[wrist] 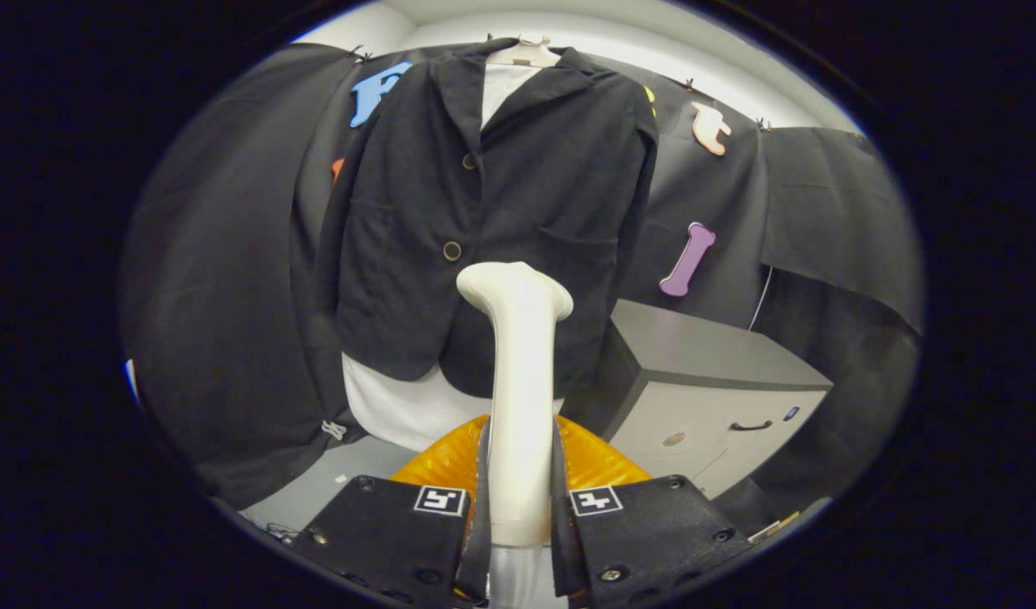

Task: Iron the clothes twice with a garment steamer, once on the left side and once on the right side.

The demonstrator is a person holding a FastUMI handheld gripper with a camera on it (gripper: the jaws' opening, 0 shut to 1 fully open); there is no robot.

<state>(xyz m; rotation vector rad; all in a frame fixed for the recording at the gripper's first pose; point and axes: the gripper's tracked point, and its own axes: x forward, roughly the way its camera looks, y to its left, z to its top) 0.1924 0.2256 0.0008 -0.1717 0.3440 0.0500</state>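
Steamer (518,372) clamped upright in tongs (520,507) | black jacket (492,220) hanging beyond | grey cabinet (712,381) beside black cloth wall (222,296)

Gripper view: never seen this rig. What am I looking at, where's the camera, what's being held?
There is no robot arm here: a person carries a handheld two-finger gripper, and the fisheye camera rides on it, looking forward along the fingers. The two fingers press on either side of a pale garment steamer handle, so the steamer is gripped, its head pointing at the clothes. Just ahead hangs a dark blazer on a hanger, worn over a white garment that shows below its hem. An orange thing sits low behind the fingers; I cannot tell what it is. Beyond the fingers, beside the blazer, stands a grey cabinet with a drawer handle.
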